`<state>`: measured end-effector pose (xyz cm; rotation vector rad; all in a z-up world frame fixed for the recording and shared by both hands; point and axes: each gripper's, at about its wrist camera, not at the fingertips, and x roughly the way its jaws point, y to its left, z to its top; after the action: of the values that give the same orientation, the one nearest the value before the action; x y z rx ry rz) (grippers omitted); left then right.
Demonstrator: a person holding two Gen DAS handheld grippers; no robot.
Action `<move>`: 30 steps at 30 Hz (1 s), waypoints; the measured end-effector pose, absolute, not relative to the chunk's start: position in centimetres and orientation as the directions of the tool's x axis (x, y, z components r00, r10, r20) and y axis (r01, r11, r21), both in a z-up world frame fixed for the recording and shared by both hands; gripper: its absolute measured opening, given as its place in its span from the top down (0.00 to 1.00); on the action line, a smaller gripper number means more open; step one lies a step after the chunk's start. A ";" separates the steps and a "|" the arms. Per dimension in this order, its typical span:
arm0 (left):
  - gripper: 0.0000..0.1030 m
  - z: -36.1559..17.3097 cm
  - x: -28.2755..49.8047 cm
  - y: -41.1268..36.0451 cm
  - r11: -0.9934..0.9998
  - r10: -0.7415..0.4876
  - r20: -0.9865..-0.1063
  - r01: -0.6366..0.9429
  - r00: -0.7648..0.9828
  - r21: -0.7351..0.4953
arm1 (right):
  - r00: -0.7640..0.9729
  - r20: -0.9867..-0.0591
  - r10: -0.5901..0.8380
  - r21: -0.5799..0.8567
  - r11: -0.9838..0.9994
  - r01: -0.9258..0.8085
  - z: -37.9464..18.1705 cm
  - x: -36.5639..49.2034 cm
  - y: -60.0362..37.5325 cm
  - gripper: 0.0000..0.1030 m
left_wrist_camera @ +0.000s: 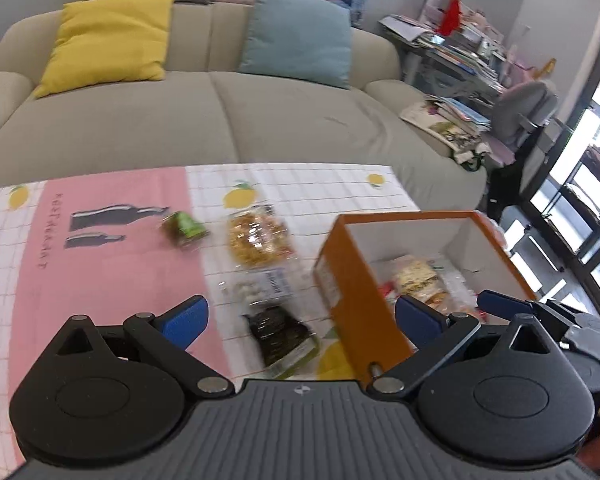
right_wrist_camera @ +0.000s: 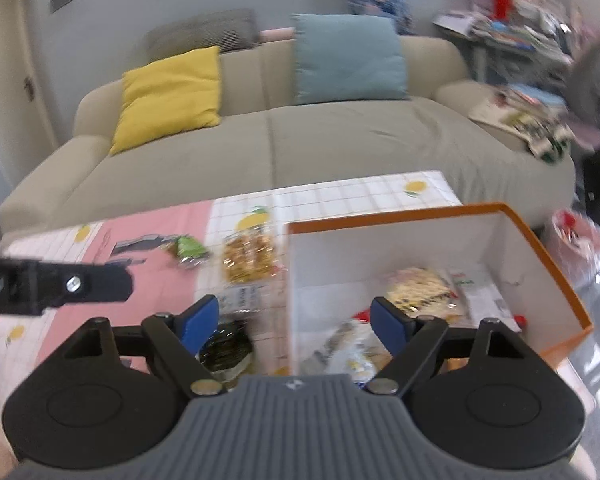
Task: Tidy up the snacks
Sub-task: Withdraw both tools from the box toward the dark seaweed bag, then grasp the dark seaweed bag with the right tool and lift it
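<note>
Beige sofa fills upper frame, checked tablecloth below. Orange box at lower right, open top, some snacks already inside. Dark seaweed packet lies lower centre, long axis pointing toward upper left. Left gripper and right gripper: fingers wide apart, empty, probably ready for next pick.
</note>
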<state>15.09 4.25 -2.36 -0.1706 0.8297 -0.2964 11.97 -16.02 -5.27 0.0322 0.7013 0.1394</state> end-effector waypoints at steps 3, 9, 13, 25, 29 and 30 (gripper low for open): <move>0.00 -3.7 14.9 6.2 0.945 -0.319 -0.713 0.151 0.624 -0.290 | 0.759 -0.635 0.143 0.023 0.986 -0.167 -5.9 11.5 -13.4 0.21; 0.00 -6.1 14.8 9.2 0.939 -0.315 -0.733 0.087 0.603 -0.332 | 0.738 -0.651 0.178 -0.058 0.958 -0.282 -8.0 11.5 -9.5 0.23; 0.00 -7.3 15.2 10.6 0.935 -0.314 -0.742 0.058 0.592 -0.349 | 0.717 -0.676 0.169 -0.088 0.948 -0.306 -9.7 12.6 -8.3 0.27; 0.00 -10.6 18.5 11.5 0.937 -0.326 -0.793 0.061 0.514 -0.345 | 0.657 -0.743 0.131 -0.142 0.927 -0.346 -13.8 17.9 -7.2 0.42; 0.00 -11.8 19.4 11.0 0.930 -0.351 -0.808 0.075 0.474 -0.361 | 0.631 -0.763 0.138 -0.146 0.915 -0.377 -15.3 19.5 -6.8 0.42; 0.00 -12.1 19.7 10.8 0.933 -0.346 -0.816 0.078 0.463 -0.351 | 0.623 -0.770 0.141 -0.144 0.912 -0.385 -15.6 19.8 -6.8 0.42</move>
<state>19.71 10.81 -12.09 -0.2810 1.0607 -0.2643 19.83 -6.79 -15.63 -0.3100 0.8487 0.3072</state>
